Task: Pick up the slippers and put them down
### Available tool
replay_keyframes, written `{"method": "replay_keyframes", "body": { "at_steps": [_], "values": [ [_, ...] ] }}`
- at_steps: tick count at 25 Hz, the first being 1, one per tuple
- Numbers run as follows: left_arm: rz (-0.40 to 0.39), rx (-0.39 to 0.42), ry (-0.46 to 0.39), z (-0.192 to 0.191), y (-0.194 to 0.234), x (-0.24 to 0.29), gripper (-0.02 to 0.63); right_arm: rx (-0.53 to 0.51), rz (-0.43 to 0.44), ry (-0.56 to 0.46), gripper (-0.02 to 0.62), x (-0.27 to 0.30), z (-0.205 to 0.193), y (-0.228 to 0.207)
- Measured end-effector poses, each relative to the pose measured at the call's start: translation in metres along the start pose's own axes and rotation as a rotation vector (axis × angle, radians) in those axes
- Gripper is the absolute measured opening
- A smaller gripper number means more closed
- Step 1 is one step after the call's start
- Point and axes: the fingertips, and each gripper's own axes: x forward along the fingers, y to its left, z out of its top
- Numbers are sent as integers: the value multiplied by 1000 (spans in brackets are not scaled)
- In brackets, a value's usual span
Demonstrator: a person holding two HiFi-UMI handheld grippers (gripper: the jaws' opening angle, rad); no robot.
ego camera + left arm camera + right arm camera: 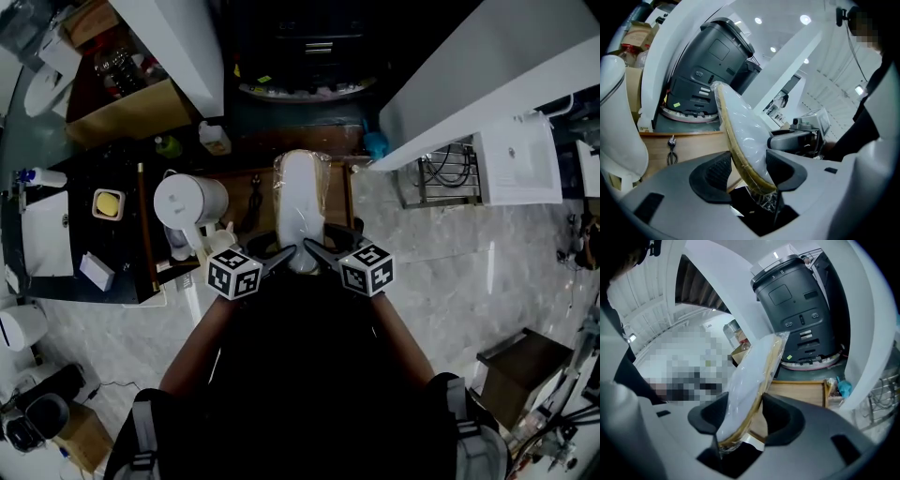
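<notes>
A pair of white slippers with tan soles, wrapped in clear plastic, hangs in the air above a wooden table. Both grippers hold its near end. My left gripper is shut on the pack from the left and my right gripper from the right. In the left gripper view the slippers stand on edge between the pads of the left gripper. The right gripper view shows the slippers leaning up and away between the pads of the right gripper.
A white kettle stands just left of the slippers. A dark grey machine sits behind the table, under white beams. A wire rack is at the right and a black counter with small items at the left.
</notes>
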Motion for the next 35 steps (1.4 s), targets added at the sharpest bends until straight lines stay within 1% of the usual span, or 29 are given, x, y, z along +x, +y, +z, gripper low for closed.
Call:
{"method": "replay_keyframes", "body": {
  "at_steps": [5,10,14,18,21,26,35],
  "values": [
    [-22,48,-18,12,-8,-2,238,23,-14,-42,230,-10,7,2],
    [-41,65,-25,15,-10,-3,238,17,-36,-72,231,-14,10,4],
    [-49,65,-35,18,-9,-4,238,29,-43,-90,230,-13,12,7],
    [-60,67,-42,21,-9,-3,237,9,-52,-101,230,-15,15,7],
    [-64,70,-47,22,-9,-3,237,13,-48,-114,230,-15,17,7],
    [-65,66,-53,23,-9,-5,236,-6,-60,-102,231,-15,16,7],
    [-52,61,-60,21,-8,-8,236,9,-38,-106,230,-12,14,10]
  ]
}}
